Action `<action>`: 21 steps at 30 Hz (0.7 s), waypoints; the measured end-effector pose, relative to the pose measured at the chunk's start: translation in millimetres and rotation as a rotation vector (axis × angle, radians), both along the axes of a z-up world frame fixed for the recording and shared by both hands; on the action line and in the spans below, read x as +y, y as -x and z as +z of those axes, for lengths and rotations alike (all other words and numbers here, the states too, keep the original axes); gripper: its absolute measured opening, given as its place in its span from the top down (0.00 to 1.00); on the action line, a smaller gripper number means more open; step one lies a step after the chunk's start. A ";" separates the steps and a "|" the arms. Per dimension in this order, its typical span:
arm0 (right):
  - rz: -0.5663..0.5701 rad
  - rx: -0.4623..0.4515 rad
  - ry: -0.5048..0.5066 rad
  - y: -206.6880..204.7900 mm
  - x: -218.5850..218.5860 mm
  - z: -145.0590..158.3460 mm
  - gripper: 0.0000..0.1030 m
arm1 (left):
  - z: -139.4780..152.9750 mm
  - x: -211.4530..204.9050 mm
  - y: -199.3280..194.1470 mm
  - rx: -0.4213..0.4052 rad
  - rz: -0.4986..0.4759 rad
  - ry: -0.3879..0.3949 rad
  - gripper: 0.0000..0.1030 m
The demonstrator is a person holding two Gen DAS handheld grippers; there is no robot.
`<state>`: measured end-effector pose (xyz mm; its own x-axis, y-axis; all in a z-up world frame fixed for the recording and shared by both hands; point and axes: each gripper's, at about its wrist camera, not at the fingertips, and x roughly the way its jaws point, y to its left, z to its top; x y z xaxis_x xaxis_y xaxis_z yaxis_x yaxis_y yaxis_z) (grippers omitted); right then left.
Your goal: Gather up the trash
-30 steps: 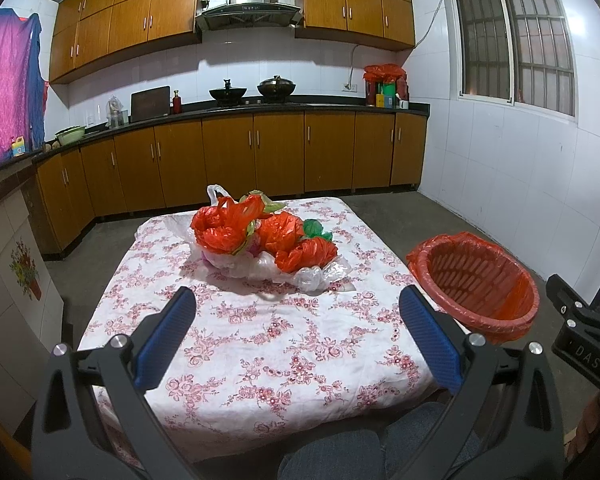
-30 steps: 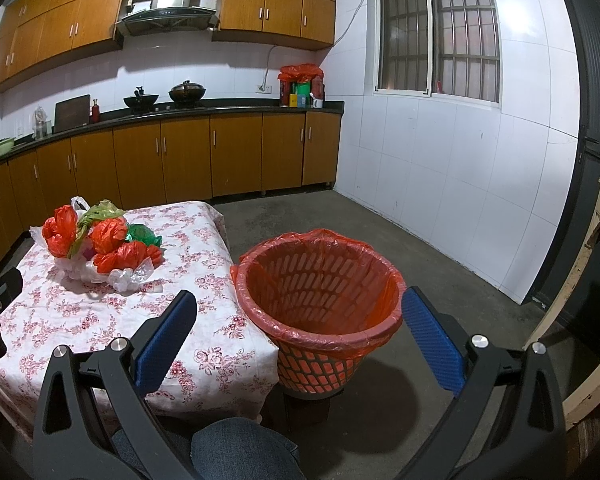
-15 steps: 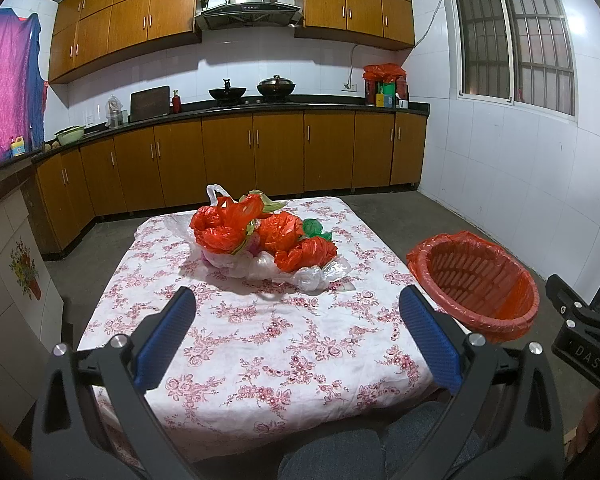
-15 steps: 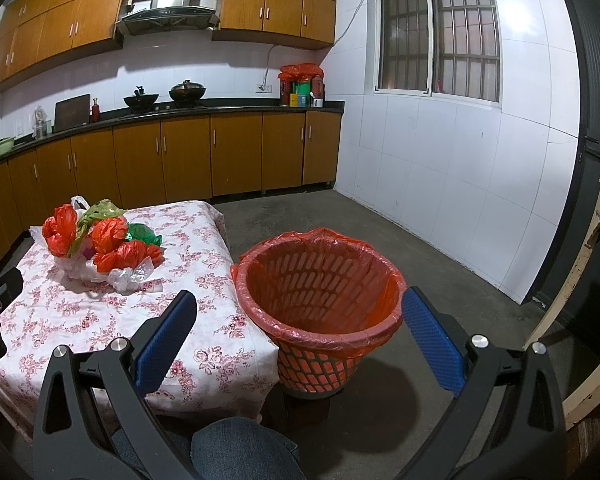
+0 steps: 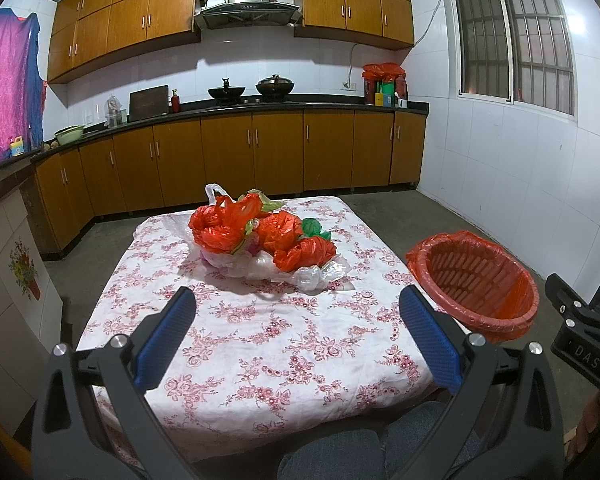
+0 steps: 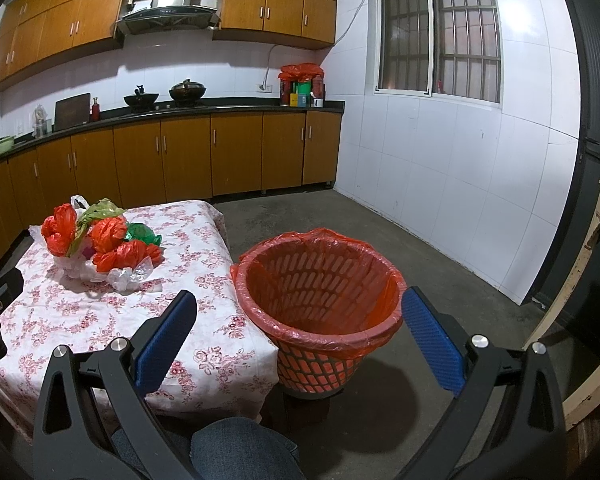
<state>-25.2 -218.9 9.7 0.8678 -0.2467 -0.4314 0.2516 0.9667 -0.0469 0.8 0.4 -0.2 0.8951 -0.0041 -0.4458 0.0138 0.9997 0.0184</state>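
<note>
Left wrist view puts the pile of crumpled bags [image 5: 260,242] dead ahead of you at 12 o'clock, on the far half of the floral tablecloth [image 5: 260,344]. It is a heap of red, green and clear plastic, and its long axis runs across your line of reach, from about 10 o'clock toward 2 o'clock. Your left gripper [image 5: 296,344] hangs over the near edge of the table with its blue pads spread wide and nothing between them; the pile sits well beyond the fingertips. Your right gripper [image 6: 298,344] is just as wide open and just as empty, but it faces the red-lined basket [image 6: 320,292], which stands off the table's right edge at roughly 2 o'clock from the left tool. From the right wrist view the pile lies off at 10 o'clock, well apart. So your left hand is the nearer one, and a straight push forward looks like the move; the nearest lump is the red bag [image 5: 304,252] at the right end, with clear film spilling toward you.

Set against the frames a second and half a second back, nothing has shifted: pile, basket and both tools hold the same places, and no trash is yet in the basket.
</note>
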 end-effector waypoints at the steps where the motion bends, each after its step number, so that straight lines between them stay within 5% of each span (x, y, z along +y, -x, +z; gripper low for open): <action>1: 0.000 0.000 0.000 0.1 -0.1 0.0 0.02 | 0.0 0.0 0.0 0.000 0.000 0.000 0.04; 21: 0.002 0.008 0.001 -1.0 -0.6 -2.0 0.02 | -0.3 0.6 0.5 0.006 0.003 0.004 0.04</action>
